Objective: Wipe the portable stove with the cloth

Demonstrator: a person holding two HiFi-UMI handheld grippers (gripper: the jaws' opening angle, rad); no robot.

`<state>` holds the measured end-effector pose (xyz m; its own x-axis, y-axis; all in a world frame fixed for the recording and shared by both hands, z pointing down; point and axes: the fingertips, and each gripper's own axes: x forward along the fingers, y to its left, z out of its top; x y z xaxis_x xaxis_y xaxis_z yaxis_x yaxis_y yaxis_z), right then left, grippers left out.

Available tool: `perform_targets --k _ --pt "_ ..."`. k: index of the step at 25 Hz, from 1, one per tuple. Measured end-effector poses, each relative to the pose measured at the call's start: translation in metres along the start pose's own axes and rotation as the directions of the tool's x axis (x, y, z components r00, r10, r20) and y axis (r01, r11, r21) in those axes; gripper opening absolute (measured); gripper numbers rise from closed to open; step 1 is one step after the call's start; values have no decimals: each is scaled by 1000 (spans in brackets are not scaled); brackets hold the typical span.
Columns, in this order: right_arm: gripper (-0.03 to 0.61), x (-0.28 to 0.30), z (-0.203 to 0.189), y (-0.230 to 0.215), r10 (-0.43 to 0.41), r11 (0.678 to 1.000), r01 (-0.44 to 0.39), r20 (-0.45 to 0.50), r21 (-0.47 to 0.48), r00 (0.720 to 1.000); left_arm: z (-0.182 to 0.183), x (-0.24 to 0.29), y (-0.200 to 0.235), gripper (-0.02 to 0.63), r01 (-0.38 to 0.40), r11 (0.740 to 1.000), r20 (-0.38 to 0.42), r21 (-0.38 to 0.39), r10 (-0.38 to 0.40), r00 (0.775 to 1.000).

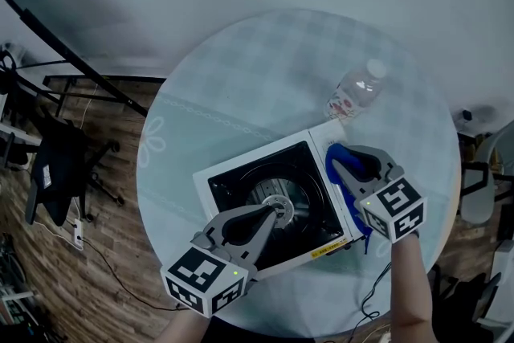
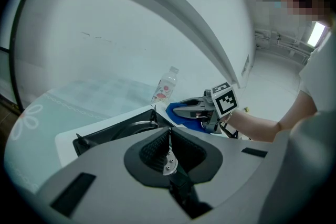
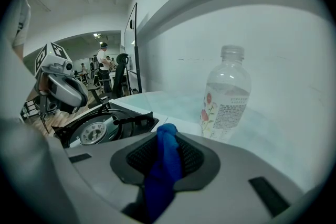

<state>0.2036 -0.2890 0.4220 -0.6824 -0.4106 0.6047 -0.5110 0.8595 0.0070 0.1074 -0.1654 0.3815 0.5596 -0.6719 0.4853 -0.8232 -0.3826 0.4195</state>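
Note:
A white portable stove with a black top and a round burner sits on the round table. My right gripper hangs over the stove's white right strip, shut on a blue cloth that bunches between its jaws. My left gripper is shut with nothing in it, its tips over the burner. In the left gripper view the black stove top lies just ahead and the right gripper with the blue cloth shows beyond it. The burner appears left in the right gripper view.
A clear plastic water bottle lies on the pale checked tablecloth just beyond the stove's far right corner; it looms close ahead in the right gripper view. A black chair stands on the wood floor at left. People stand far back.

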Motion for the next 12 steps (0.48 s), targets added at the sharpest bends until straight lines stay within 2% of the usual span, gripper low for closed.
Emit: perform_targets --k 6,12 --pt "96 -12 -10 8 -7 1000 7 -13 8 1000 -7 -8 -4 29 20 1000 5 -7 -20 1000" --pt "97 -26 -21 16 -41 999 42 -29 28 999 -14 -16 -9 29 72 997 0 -3 -72 997"
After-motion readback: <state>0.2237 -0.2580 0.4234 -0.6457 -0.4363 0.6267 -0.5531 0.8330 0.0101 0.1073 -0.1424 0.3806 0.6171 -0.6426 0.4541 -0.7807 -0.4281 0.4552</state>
